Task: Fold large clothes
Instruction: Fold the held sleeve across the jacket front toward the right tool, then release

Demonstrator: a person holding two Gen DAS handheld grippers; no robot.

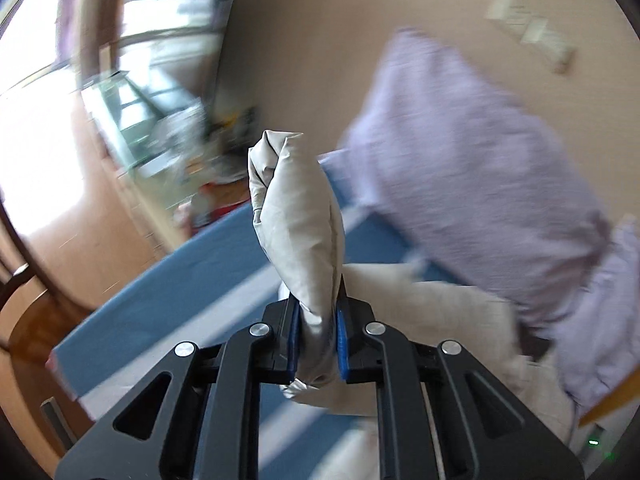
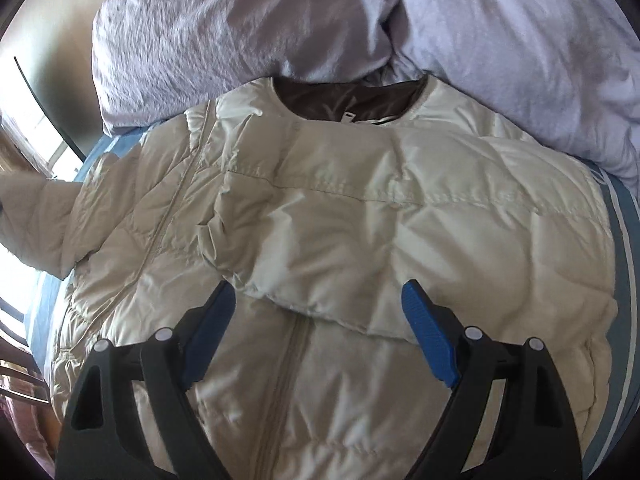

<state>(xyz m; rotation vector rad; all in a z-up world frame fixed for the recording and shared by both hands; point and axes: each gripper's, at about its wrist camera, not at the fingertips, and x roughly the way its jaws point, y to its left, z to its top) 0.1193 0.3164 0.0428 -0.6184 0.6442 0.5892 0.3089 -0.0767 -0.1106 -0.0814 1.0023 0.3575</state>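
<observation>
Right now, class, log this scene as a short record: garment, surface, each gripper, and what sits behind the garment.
garment: cream puffer jacket, laid flat, zip side up
surface: blue striped bedsheet
left gripper: jaws shut on a bunched sleeve of the jacket
right gripper: jaws open above the jacket front, holding nothing
behind: lilac pillows by the collar

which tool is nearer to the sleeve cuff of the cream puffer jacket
Left. The left tool is shut on the sleeve cuff, holding it up off the blue bedsheet. The right tool is open above the jacket front near its zipper, touching nothing.
</observation>
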